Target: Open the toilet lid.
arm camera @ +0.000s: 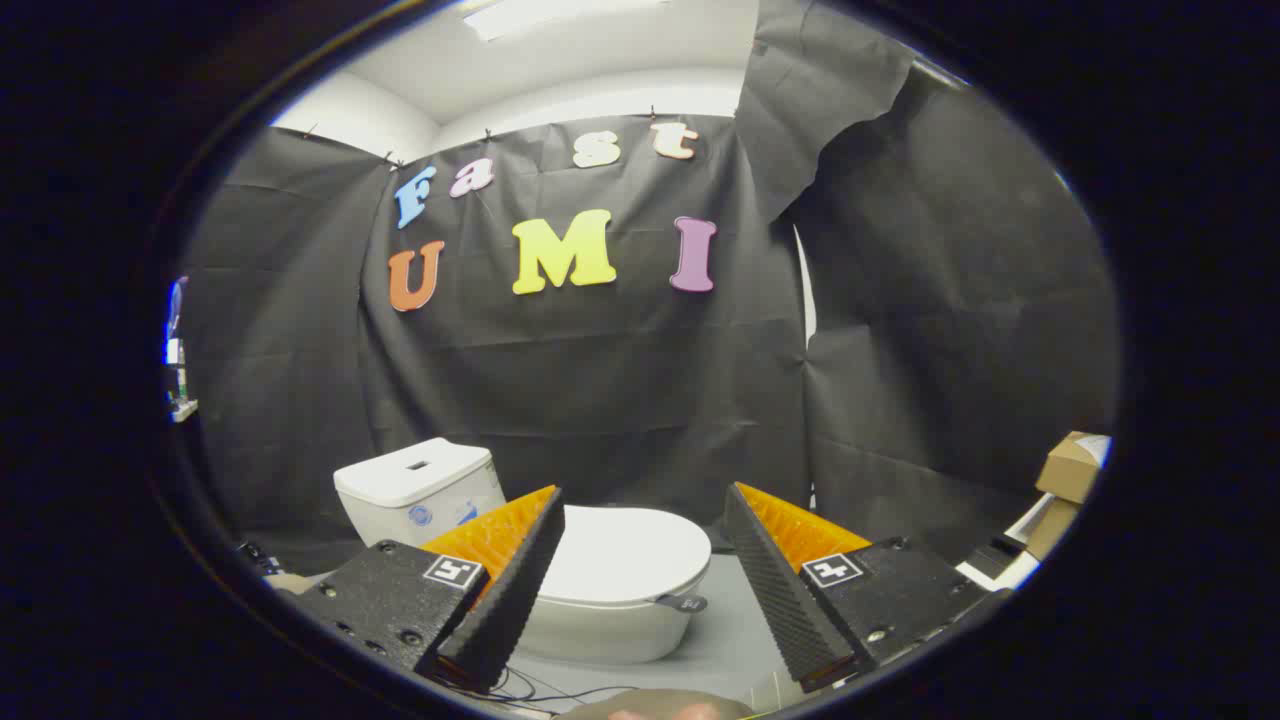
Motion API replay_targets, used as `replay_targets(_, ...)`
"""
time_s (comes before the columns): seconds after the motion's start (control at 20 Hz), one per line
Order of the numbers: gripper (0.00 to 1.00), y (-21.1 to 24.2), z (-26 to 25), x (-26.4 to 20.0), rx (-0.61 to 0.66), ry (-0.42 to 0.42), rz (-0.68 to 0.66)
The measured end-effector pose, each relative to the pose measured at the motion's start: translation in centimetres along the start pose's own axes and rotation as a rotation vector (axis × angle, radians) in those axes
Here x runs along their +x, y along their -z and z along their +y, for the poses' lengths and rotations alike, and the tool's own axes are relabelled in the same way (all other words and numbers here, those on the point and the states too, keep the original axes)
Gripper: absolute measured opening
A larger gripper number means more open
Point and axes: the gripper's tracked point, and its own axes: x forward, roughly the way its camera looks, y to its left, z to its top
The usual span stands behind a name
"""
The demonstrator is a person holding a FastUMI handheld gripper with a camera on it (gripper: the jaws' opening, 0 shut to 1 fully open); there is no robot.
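Hovering well short of the toilet (600, 590), gripper (645, 510) level and aimed straight ahead, fingers spread wide with nothing between them. Sitting low in the centre of the frame, the lid (625, 555) down flat on the bowl, framed in the gap between the fingertips. Small dark tab (682, 603) poking out at the lid's front rim, lower centre, likely the handhold for lifting. Tank (418, 490) behind, lower left. Cardboard boxes (1070, 470) at far right. Open stance probably ready for that tab.

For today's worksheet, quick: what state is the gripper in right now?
Gripper: open, holding nothing; the closed toilet lid lies beyond it, seen between its fingers.
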Motion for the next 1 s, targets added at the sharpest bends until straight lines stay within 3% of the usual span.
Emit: replay_targets(1.0,1.00,1.0,0.3,0.3,0.017,-0.004,0.030)
